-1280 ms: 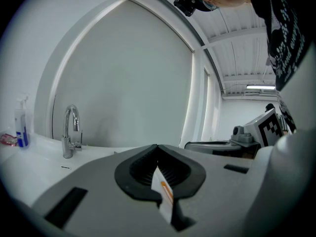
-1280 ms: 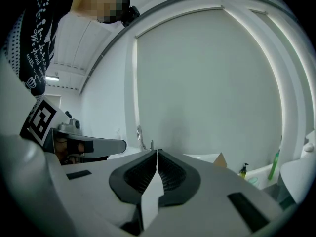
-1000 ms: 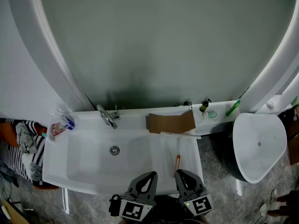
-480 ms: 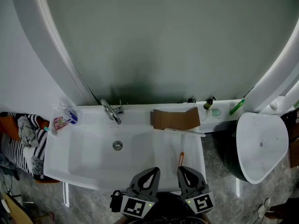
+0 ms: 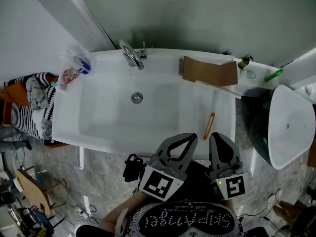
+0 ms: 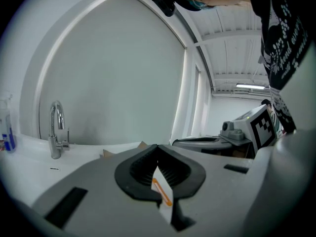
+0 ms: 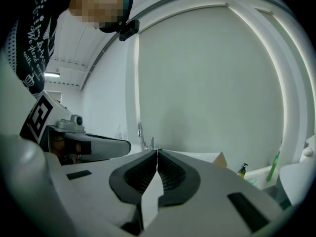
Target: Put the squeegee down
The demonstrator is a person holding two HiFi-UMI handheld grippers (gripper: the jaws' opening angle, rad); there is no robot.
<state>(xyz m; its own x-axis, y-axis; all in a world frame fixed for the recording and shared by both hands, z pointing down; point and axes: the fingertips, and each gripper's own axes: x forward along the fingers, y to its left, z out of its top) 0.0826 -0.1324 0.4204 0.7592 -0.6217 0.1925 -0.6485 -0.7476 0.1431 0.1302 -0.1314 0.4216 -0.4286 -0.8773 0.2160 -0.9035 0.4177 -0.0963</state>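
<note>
Your left hand-held gripper [image 5: 192,138] is closed, its tips meeting, with nothing clamped. Its own view shows only the orange handle of the squeegee [image 5: 209,125] through the gap behind the tips. Your right hand-held gripper [image 5: 217,135] is likewise closed tip to tip and empty. Both sit side by side at the near edge of the white sink [image 5: 94,135], pointing across it. The squeegee lies on the flat right-hand ledge of the sink, just beyond the gripper tips. Its handle end is toward you and its pale blade end is just in front of the piece of cardboard [image 5: 210,72]. The faucet [image 5: 131,54] stands at the far rim, left of the cardboard.
</note>
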